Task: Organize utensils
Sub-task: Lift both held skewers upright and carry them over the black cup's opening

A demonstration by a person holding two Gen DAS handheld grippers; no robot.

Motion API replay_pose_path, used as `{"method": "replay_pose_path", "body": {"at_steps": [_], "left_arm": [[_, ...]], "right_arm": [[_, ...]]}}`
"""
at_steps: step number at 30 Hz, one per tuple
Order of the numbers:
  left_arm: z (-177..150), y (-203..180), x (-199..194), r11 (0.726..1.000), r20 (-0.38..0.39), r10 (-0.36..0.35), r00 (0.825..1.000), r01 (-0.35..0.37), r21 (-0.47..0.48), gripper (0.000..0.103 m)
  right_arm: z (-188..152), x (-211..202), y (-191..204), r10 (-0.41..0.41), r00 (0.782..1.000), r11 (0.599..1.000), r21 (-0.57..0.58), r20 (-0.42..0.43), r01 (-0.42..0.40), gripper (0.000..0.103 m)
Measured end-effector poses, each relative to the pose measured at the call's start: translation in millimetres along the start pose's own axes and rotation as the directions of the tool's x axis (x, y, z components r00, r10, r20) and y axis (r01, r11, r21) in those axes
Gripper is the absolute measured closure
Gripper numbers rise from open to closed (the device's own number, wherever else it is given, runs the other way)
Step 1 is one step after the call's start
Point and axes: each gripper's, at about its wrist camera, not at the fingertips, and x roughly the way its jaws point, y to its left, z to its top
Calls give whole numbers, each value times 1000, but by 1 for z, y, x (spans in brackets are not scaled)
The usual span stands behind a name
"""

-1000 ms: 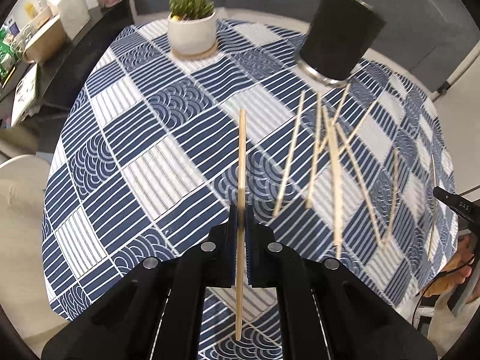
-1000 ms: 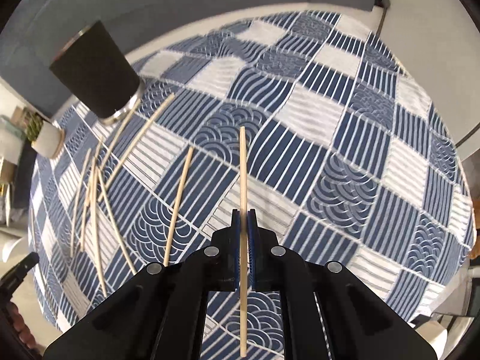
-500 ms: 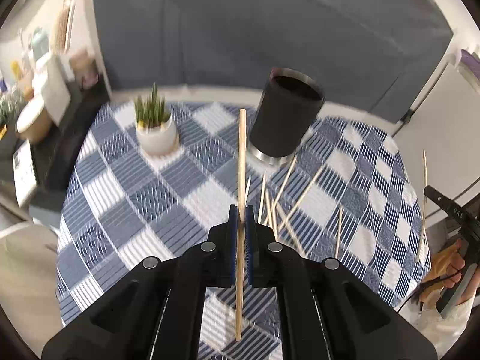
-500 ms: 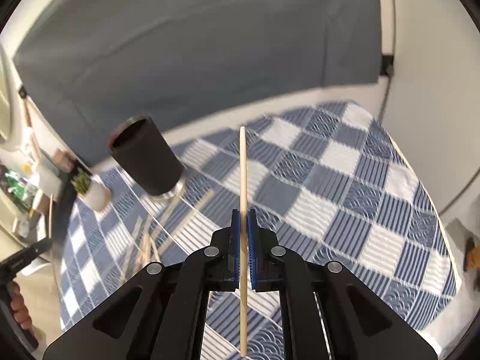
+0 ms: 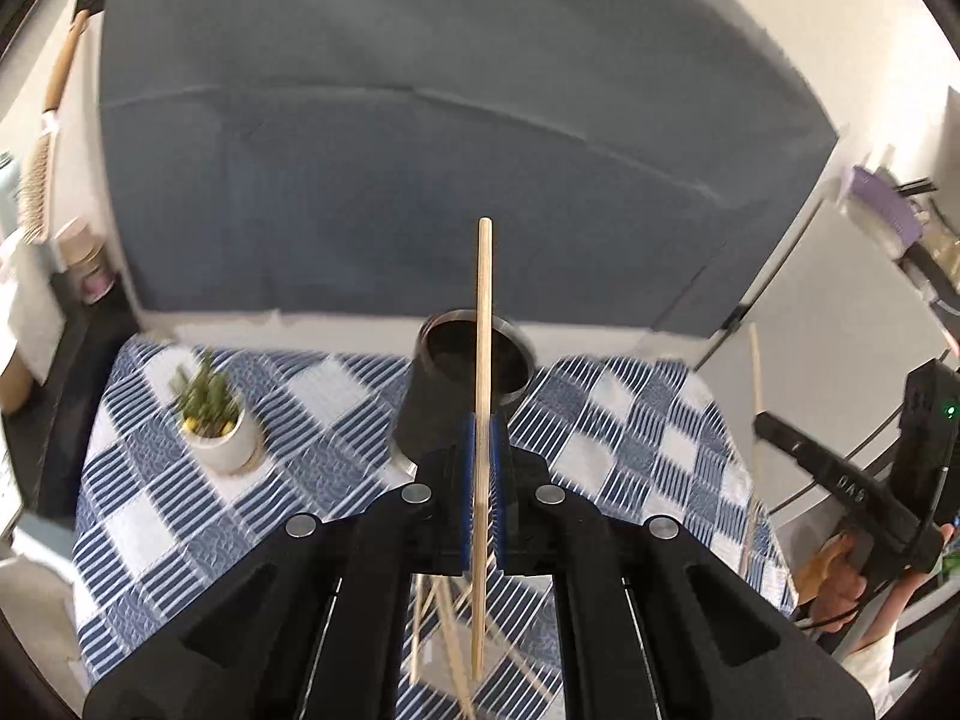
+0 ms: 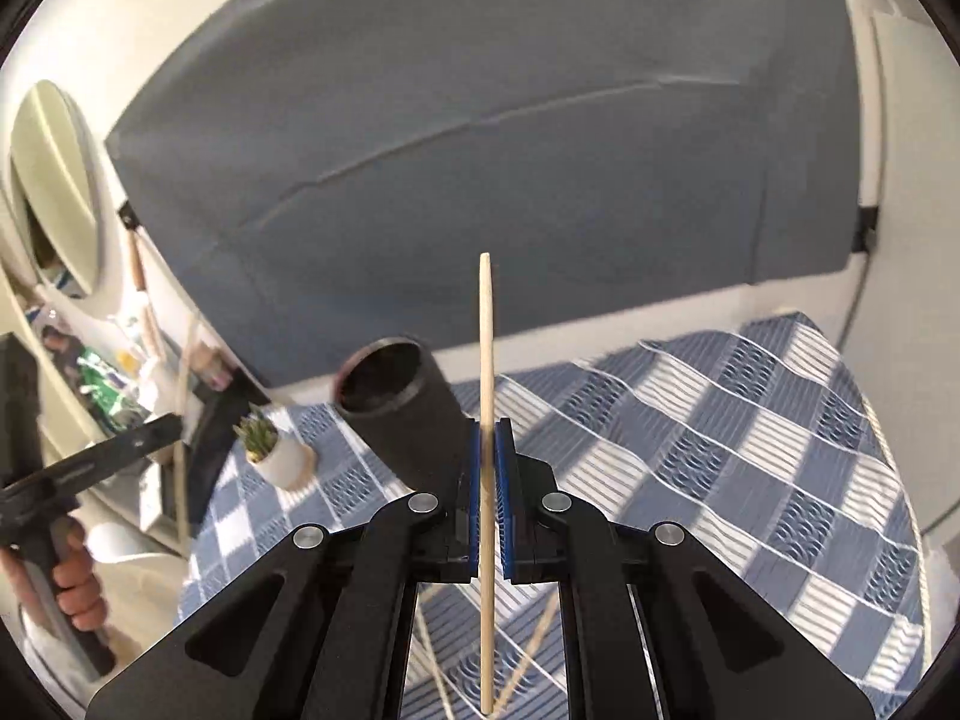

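Both tongs [image 5: 480,420] [image 6: 491,429] have lifted their chopsticks [image 5: 483,312] [image 6: 487,330].

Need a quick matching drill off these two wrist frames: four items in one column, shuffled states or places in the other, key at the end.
Items
1. left gripper
2. black cup
3. potted succulent
4. loose chopsticks

States or places
A. lying scattered on the checked tablecloth
B. shut on a chopstick
C. upright, mouth open, nothing seen inside
D. in a white pot left of the cup, left wrist view

Pairs: 1-B, 2-C, 3-D, 4-A
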Motion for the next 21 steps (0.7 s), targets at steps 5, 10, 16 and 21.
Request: {"method": "replay_pose_path", "body": {"at_steps": [5, 10, 16, 21], "left_arm": [[25, -5, 9, 995, 77, -97, 992, 96, 21, 98], [48, -7, 20, 991, 141, -130, 981, 124, 50, 98], [73, -3, 37, 984, 187, -175, 967, 164, 71, 98], [85, 2, 52, 975, 219, -214, 952, 194, 110, 98]], "right_arm": [[26, -2, 7, 154, 984, 987, 35, 91, -158, 98], [53, 3, 20, 212, 960, 977, -30, 184, -210, 98], [79, 35, 36, 244, 947, 969, -82, 211, -232, 98], [99, 66, 43, 297, 929, 954, -104, 219, -281, 98]]}}
